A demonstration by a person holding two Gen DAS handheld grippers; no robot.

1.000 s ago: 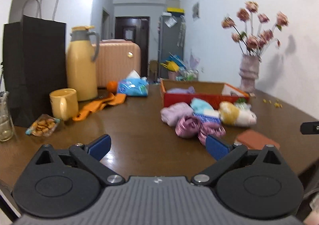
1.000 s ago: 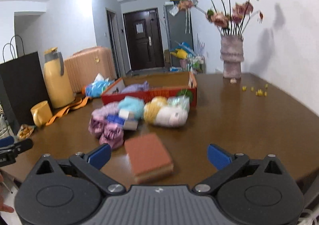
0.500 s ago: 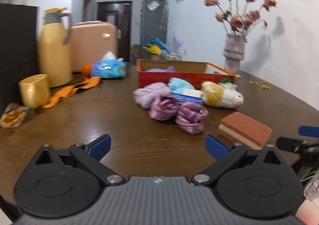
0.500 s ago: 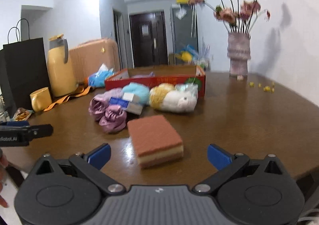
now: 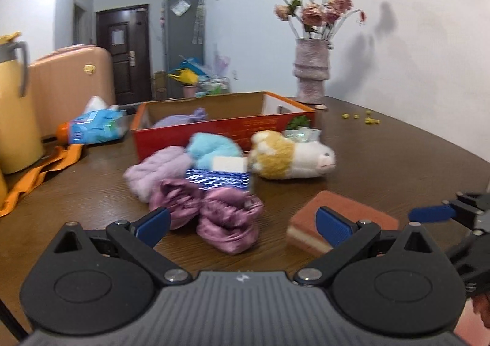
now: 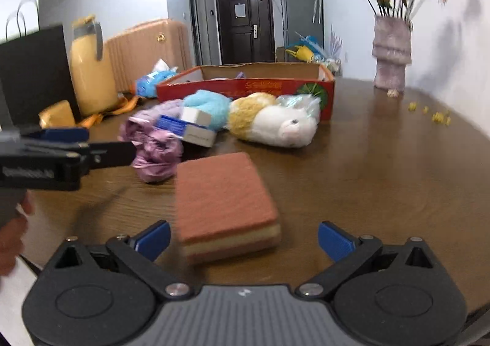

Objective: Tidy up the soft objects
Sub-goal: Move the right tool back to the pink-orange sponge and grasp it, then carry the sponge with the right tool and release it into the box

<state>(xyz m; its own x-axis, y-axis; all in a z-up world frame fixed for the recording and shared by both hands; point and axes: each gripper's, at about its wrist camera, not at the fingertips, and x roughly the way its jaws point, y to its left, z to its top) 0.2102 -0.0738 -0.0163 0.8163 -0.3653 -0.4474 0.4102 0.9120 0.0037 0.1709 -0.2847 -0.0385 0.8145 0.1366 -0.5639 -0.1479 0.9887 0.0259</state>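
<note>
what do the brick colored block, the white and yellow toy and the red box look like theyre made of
Block: likely a sponge, with a rough matte reddish scouring top over paler foam layers showing at its edge. Toy: plush, fuzzy pile with soft rounded outlines. Box: probably cardboard, brown and dull inside, printed red outside with thin straight walls.
</note>
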